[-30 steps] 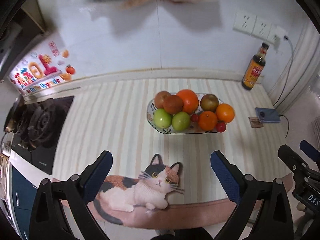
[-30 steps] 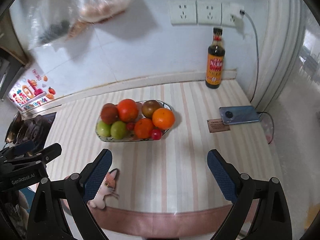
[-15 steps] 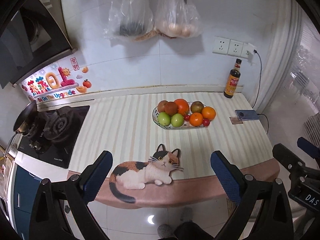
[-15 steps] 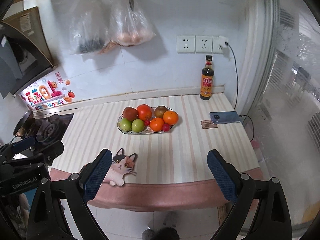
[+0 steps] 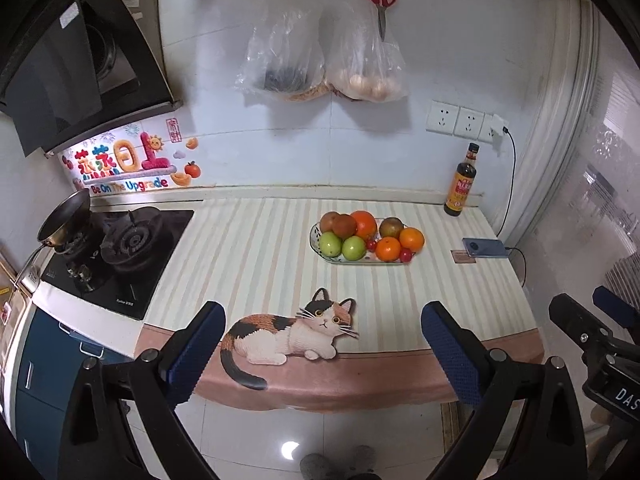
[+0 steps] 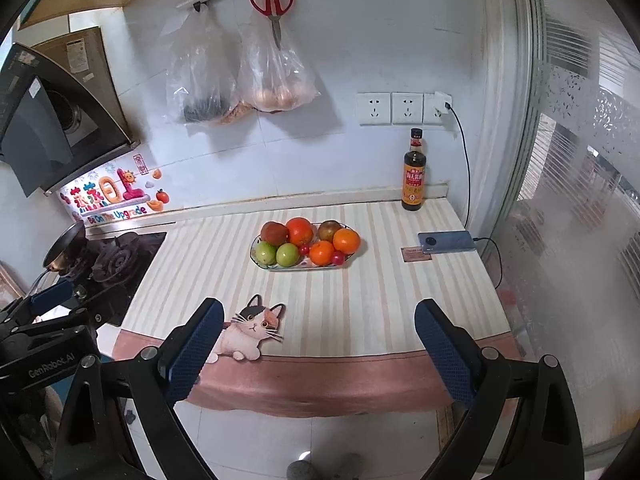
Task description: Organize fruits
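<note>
My left gripper [image 5: 320, 344] and right gripper [image 6: 316, 340] are wide open, holding nothing. The fruit plate [image 6: 272, 266] sits at twelve o'clock, well away. I should go in slowly and pick one fruit gently.

Both my grippers are just hanging out in the air on the near side, nothing in either one. My left gripper [image 5: 322, 354] has its jaws spread wide, blue pads [image 5: 192, 354] facing each other across a big gap, fingers pointing toward the far side. My right gripper [image 6: 316, 350] is in the same pose, jaws wide apart, pads [image 6: 446, 354] bare. They sit side by side: the right one's black body shows at the right edge of my left view, and the left one's at the left edge of my right view.
</note>
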`<state>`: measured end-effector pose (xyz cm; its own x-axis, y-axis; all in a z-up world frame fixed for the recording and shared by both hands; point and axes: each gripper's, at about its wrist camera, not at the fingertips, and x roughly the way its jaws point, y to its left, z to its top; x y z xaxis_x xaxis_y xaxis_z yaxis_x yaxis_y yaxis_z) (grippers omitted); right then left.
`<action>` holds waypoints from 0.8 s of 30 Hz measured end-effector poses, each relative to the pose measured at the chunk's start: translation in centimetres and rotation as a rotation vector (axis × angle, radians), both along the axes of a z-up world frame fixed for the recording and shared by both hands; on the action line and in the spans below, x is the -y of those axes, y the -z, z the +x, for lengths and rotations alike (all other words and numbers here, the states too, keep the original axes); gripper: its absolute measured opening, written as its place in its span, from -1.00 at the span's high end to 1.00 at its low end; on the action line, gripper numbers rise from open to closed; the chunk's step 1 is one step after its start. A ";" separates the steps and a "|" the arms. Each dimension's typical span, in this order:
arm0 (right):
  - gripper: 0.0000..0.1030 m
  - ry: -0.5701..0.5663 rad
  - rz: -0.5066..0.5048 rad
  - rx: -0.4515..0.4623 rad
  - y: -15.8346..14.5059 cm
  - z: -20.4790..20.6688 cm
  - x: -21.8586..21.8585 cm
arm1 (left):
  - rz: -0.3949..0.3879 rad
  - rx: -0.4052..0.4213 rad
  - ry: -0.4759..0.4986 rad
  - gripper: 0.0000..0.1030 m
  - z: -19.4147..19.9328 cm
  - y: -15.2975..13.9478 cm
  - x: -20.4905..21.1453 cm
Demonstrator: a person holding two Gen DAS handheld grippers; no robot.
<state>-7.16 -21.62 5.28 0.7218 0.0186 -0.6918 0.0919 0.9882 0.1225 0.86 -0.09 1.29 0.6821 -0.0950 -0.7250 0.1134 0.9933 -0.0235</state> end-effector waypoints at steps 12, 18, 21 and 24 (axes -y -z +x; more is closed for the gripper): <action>-0.98 -0.040 0.035 -0.028 0.1 3.3 0.5 | 0.024 -0.026 -0.024 -0.99 2.0 -0.1 0.6; -0.98 -0.043 0.008 -0.047 0.8 7.8 0.9 | 0.056 -0.051 -0.049 -0.99 5.6 0.5 0.9; -0.98 -0.042 -0.002 -0.063 1.3 10.2 1.1 | 0.066 -0.057 -0.064 -0.99 7.2 0.8 0.9; -0.98 -0.038 -0.018 -0.079 1.9 12.1 1.2 | 0.077 -0.066 -0.077 -0.99 8.7 1.2 0.8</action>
<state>4.99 -22.81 3.41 0.6640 0.0318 -0.7471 0.0628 0.9932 0.0981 9.58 -0.92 0.06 0.6355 0.0138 -0.7719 0.0375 0.9981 0.0487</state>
